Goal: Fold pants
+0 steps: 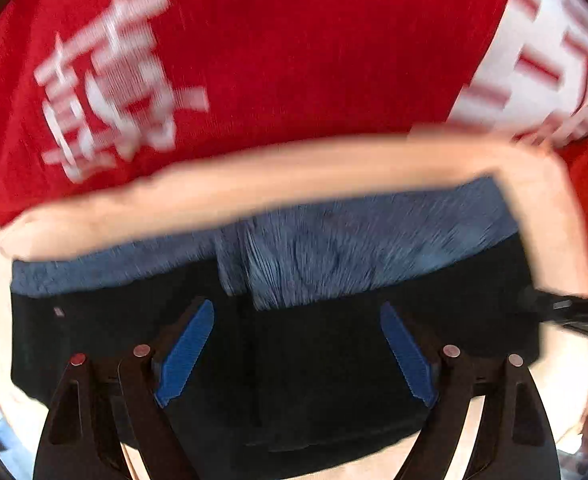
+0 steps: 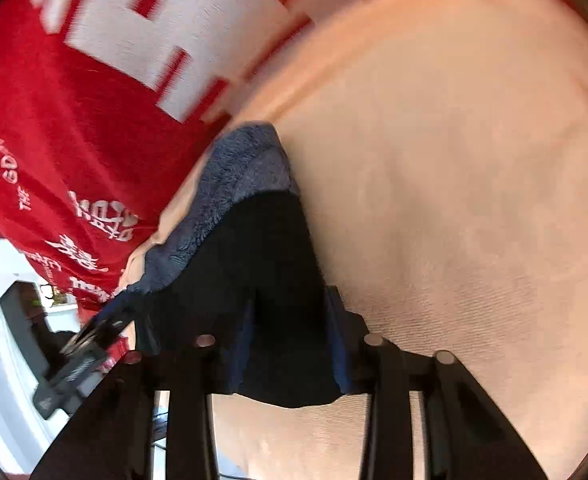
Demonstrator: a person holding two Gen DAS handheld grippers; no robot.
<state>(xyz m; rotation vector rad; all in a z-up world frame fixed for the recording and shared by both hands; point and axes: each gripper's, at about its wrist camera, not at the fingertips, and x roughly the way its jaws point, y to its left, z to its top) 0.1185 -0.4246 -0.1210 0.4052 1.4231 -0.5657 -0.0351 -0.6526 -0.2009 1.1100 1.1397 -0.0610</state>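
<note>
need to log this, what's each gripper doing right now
left gripper: open, fingers spread over the black pants, gripping nothing.
right gripper: shut on the pants' black edge.

My left claw (image 1: 297, 354) stands with its blue-padded fingers (image 1: 185, 354) spread wide apart, nothing pinched between them. My right claw (image 2: 290, 344) has its fingers drawn in against dark cloth, gripping it.
</note>
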